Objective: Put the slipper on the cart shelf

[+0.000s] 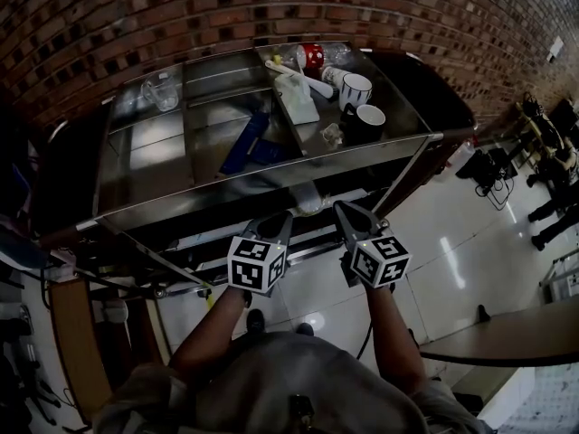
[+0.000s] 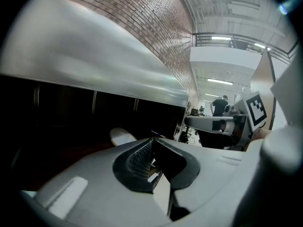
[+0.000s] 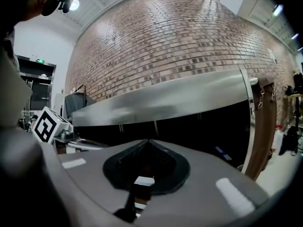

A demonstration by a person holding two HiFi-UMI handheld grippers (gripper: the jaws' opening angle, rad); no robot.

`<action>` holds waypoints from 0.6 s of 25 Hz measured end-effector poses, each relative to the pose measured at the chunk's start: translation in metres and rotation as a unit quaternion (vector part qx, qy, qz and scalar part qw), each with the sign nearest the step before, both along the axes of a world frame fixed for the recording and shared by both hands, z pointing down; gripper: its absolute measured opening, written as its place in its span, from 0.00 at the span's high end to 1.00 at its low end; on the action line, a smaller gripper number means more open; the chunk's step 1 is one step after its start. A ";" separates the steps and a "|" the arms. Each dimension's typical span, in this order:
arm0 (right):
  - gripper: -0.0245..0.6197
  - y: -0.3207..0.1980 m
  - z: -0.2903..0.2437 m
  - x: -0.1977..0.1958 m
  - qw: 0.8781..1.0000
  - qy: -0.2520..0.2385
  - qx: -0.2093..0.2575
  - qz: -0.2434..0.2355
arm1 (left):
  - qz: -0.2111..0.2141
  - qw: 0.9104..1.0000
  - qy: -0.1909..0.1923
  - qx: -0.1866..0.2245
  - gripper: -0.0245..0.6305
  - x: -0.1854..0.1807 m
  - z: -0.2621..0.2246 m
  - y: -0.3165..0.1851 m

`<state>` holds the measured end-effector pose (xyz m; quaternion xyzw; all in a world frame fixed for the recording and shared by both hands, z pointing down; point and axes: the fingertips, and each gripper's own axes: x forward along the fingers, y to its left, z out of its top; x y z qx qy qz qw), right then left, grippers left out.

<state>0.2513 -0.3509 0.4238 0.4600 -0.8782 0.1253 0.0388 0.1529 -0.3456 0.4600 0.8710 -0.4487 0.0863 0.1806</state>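
While held low and side by side before the cart [image 1: 181,199], aimed at its dark lower shelf [image 2: 61,150]. Clenched, the left gripper [image 2: 152,139]: 2 jaws pressed tip to tip, gripping nothing. Clamped just the same, the right gripper [image 3: 148,142]: 2 jaws together, nothing pinched. Topped by 2 marker cubes [image 1: 257,263], 1 per gripper, each with black-and-white square patterns rather than letters.

Just beyond the left tips, lying on the lower shelf: 1 pale rounded shape, apparently the slipper [image 2: 122,136], too dim to make out fully. Seen from the head view as a pale patch under the cart top's front rim, between the 2 grippers.

Higher up, on the steel top: 1 clear glass [image 1: 163,91] at the left. In the middle, 1 blue flat object [image 1: 242,145]. At the right, 2 mugs close together, 1 white mug [image 1: 355,89] and 1 black mug [image 1: 366,121]. Also there, 1 red container [image 1: 310,56] with pale print too small to read, 1 white spoon-like utensil [image 1: 308,80] and 1 pale folded sheet [image 1: 298,105].

Behind everything, 1 brick wall [image 1: 181,16]. Far off in the left gripper view, 1 person [image 2: 220,105] standing. High on the left in the right gripper view, 1 green sign [image 3: 40,61], lettering too small to read.
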 end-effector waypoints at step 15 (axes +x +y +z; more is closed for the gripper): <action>0.96 0.008 -0.007 -0.006 1.000 0.008 0.012 -0.027 | 0.007 1.000 0.003 0.013 0.95 0.007 -0.016 0.001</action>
